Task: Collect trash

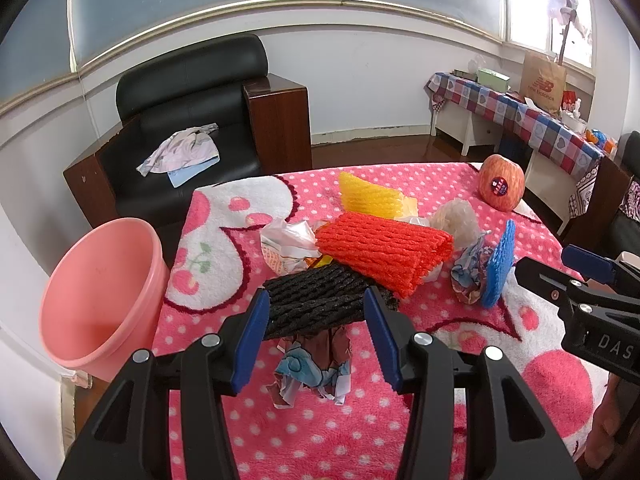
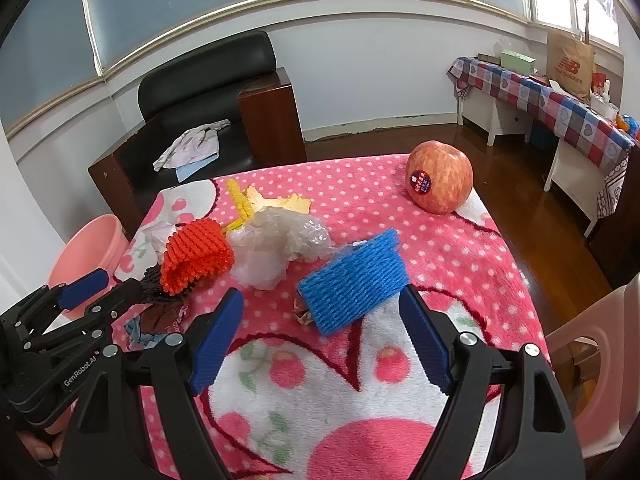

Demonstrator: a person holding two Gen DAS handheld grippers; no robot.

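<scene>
Plainly, the black foam net (image 1: 316, 300) sat between the blue pads of the left gripper (image 1: 318, 312), both pads touching its ends, so that claw was pinching the net above the pink polka-dot blanket (image 1: 400, 420). A crumpled printed wrapper (image 1: 316, 368) lay on the blanket just under the net. Behind it, touching its far edge, lay the red foam net (image 1: 384, 252), with crumpled white paper (image 1: 286, 240) to its left and a yellow foam net (image 1: 370, 196) beyond. A wad of clear plastic film (image 1: 458, 216) rested to the right of the red net.

The right gripper (image 2: 324, 320) stood spread wide, its pads apart from everything, with the blue foam net (image 2: 354, 280) lying on the blanket just ahead of the gap between them and touching neither pad. A small scrap of wrapper (image 2: 302, 314) peeked out from under that net's near corner. In the left wrist view the blue net leaned on edge against another printed wrapper (image 1: 470, 276).

An apple (image 2: 440, 178) with a round sticker sat well apart from the litter, near the blanket's far right corner. A pink bucket (image 1: 100, 300) stood off the blanket's left edge. Farther back were a black armchair (image 1: 192, 120) with some cloth (image 1: 182, 152) on its seat, and a side table under a checked cloth (image 1: 528, 116) carrying a brown paper bag (image 1: 544, 80).
</scene>
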